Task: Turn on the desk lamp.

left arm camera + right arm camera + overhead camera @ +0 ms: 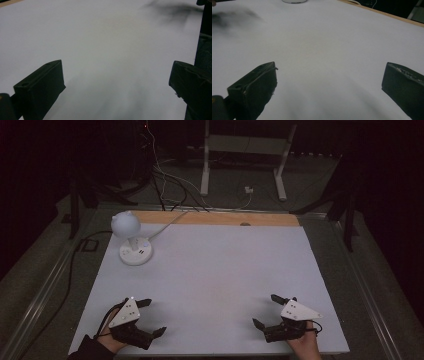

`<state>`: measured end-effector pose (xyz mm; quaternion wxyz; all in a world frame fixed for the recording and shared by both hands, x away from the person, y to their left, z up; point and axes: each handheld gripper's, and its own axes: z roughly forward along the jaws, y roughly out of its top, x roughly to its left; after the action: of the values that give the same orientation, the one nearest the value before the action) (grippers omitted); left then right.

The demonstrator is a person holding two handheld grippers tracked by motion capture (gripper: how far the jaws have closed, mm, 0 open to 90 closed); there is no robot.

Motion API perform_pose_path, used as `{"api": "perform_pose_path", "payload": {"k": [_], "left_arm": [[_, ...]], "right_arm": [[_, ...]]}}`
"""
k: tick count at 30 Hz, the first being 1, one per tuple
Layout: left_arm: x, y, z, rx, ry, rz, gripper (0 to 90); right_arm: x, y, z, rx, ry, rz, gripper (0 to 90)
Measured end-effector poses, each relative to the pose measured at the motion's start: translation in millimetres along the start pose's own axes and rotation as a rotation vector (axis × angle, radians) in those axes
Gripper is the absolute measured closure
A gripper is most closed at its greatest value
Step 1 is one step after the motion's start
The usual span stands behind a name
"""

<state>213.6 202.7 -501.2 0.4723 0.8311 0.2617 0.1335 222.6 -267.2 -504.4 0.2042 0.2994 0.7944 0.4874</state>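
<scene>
A white table lamp (131, 236) with a round shade and a round base stands at the far left of the white table top (215, 270). My left gripper (153, 316) rests at the front left, held by a hand, jaws wide apart with nothing between them. My right gripper (266, 310) rests at the front right, also open and empty. In the left gripper view the two black jaws frame bare white surface, and my left gripper (117, 82) holds nothing. The right gripper view shows my right gripper (329, 85) the same way, with the lamp base (294, 1) at the top edge.
A wooden strip (215, 218) runs along the table's far edge. Cables (170, 185) and a white metal stand (245, 155) lie on the dark floor beyond. Metal rails (45, 290) flank the table on both sides.
</scene>
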Motion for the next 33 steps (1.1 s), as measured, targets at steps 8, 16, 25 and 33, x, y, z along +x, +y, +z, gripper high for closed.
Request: {"api": "perform_pose_path", "payload": {"k": [8,16,25,33], "left_arm": [[-4.9,2.3,2.0,0.019,-0.023,0.024,0.5],[-8.8,10.6,1.4,0.006,-0.059,0.037,0.6],[-9.3,21.9,-3.2,-0.021,-0.084,0.036,0.6],[-6.4,32.1,-6.3,-0.041,-0.077,0.032,0.6]], "right_arm": [[2.7,1.5,-2.0,-0.017,-0.002,-0.007,0.0],[3.5,2.1,-3.0,-0.027,-0.003,0.001,0.0],[3.8,2.4,-3.8,-0.034,0.002,0.009,0.0],[3.7,2.3,-4.0,-0.038,0.000,0.011,0.0]]}}
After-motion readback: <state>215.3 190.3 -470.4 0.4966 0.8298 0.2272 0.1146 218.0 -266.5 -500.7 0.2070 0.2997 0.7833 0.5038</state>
